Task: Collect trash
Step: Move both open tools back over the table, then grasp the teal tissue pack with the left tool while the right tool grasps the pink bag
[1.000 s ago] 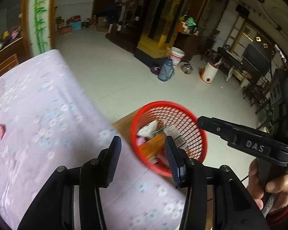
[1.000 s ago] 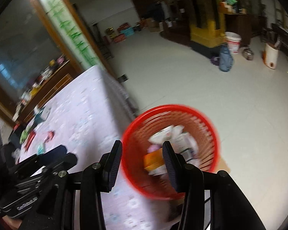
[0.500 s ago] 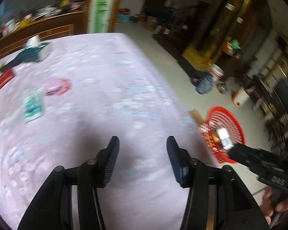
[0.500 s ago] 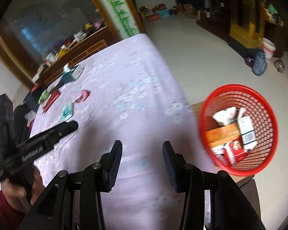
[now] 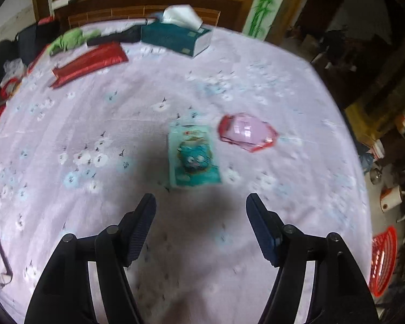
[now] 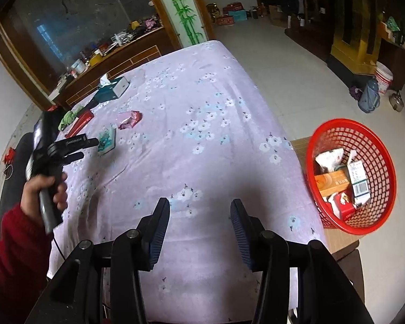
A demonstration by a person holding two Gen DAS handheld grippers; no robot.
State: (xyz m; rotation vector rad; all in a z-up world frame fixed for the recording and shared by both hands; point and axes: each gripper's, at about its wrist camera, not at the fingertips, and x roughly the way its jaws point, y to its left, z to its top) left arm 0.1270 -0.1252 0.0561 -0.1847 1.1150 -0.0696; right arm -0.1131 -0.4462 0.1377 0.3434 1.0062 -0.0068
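From my left wrist, my left gripper [image 5: 201, 224] hangs over the counter [image 5: 297, 86] with its fingers [image 5: 140, 226] spread and nothing between them. Just ahead lies a teal packet [image 5: 193, 158], flat near the counter's middle, and beside it to the right a pink and red wrapper [image 5: 247, 132], apart from it. Nothing lies between my fingers and the packet. At the far edge sit a teal tissue box [image 5: 175, 39], a red pouch [image 5: 90, 63] and something green, too blurred to name. Half a second ago the packet lay off to the left and farther away; now it is centred and close. The red basket [image 5: 383, 262] has slid to the right rim of this view.

From my right wrist, my right gripper [image 6: 199, 232] hovers above the counter's near edge, fingers [image 6: 159, 232] also spread and empty. The basket [image 6: 337, 127], off the right edge on a low wooden stand, holds cartons and wrappers and looks nearer than before. My left hand [image 6: 46, 191], in a red sleeve [image 6: 16, 253], points its gripper [image 6: 90, 148] at the packet [image 6: 107, 139]. A lilac flowered cloth covers the counter; pale tiled floor stretches beyond.
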